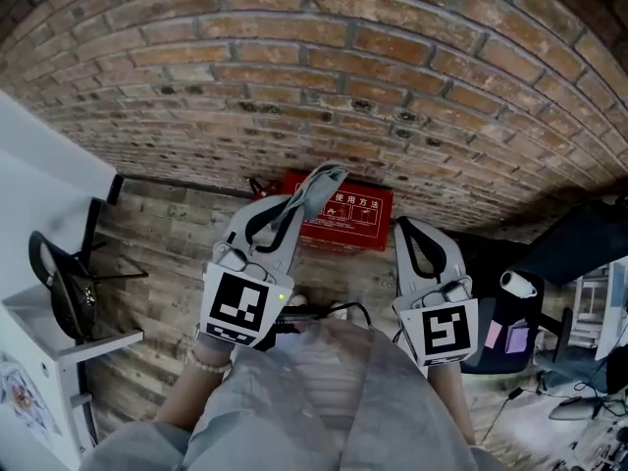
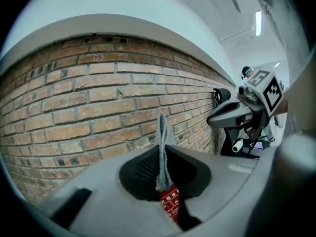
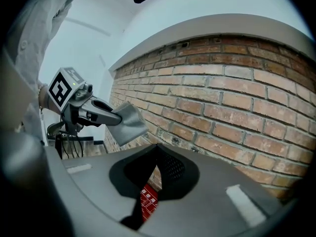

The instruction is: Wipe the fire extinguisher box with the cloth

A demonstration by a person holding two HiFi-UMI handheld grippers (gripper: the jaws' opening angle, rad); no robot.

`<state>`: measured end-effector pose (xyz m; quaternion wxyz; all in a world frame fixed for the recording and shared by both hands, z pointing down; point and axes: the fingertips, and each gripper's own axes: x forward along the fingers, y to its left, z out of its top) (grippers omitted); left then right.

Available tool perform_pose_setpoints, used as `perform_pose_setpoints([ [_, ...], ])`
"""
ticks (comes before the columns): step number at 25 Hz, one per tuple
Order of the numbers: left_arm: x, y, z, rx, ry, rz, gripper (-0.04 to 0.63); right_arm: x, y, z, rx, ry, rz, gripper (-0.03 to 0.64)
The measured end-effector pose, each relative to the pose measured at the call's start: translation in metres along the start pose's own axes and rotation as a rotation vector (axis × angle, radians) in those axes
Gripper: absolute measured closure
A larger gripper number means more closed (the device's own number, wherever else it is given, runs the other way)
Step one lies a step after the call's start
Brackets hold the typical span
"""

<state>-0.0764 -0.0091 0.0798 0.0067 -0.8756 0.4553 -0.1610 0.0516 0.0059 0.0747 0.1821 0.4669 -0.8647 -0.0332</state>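
- Head view: the red fire extinguisher box (image 1: 349, 216) stands on the wooden floor (image 1: 167, 258), right against the foot of the brick wall (image 1: 314, 67).
- The left claw (image 1: 300, 202) reaches toward the left part of the box and pinches a grey cloth (image 1: 322, 180). The cloth sticks out from the tips and overlaps the top left corner of the box in this view; I cannot tell if it touches the box.
- The right claw (image 1: 404, 230) is just beside the right edge of the box and points toward the wall. A grey sleeve (image 1: 324, 391) fills the bottom of the picture.
- Left gripper view: the two jaws are closed on the cloth, which stands upright between them as a thin folded strip in front of the bricks. A small part of the red box with white print shows below the tips. The right claw is in the air at the right side, near the wall.
- Right gripper view: the jaws meet at their tips and nothing is between them. A piece of the red box shows through the gap lower down. At the left side, the left claw holds the cloth out, close to the bricks.
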Motion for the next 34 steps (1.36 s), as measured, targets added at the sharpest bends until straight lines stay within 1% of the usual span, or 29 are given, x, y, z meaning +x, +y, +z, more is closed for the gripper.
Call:
perform_pose_setpoints([
  [11, -0.0008, 0.0045, 0.0039, -0.003, -0.006, 0.009, 0.583, 0.0040, 0.0033, 0.0053, -0.020, -0.008, 0.020, 0.607],
  [34, 0.0000, 0.0018, 0.0038, -0.010, -0.007, 0.003, 0.583, 0.0002, -0.0004, 0.0014, -0.013, 0.007, 0.007, 0.607],
])
